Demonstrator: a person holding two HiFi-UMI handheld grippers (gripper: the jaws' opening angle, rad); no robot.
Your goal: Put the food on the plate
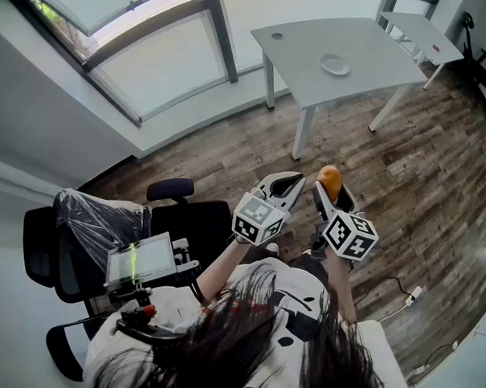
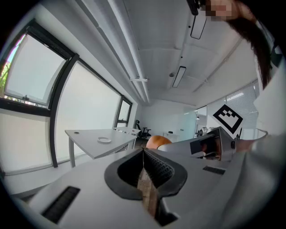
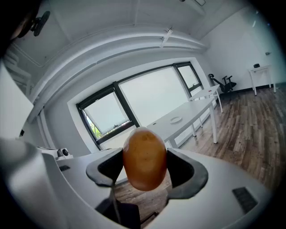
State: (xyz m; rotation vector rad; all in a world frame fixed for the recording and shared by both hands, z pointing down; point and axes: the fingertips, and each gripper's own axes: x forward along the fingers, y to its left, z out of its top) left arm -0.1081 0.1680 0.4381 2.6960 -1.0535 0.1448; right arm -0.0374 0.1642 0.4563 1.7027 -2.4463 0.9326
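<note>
An orange-brown oval piece of food sits between the pads of my right gripper, which is shut on it. In the head view the food sticks up from the right gripper, held in front of the person's body above the wood floor. My left gripper is close beside it on the left; its jaws are shut with nothing in them. A small white plate lies on the grey table far ahead, also small in the right gripper view.
A second white table stands behind the grey one. A black office chair and a device with a small screen are at the lower left. A cable and plug lie on the floor at the right. Large windows run along the left.
</note>
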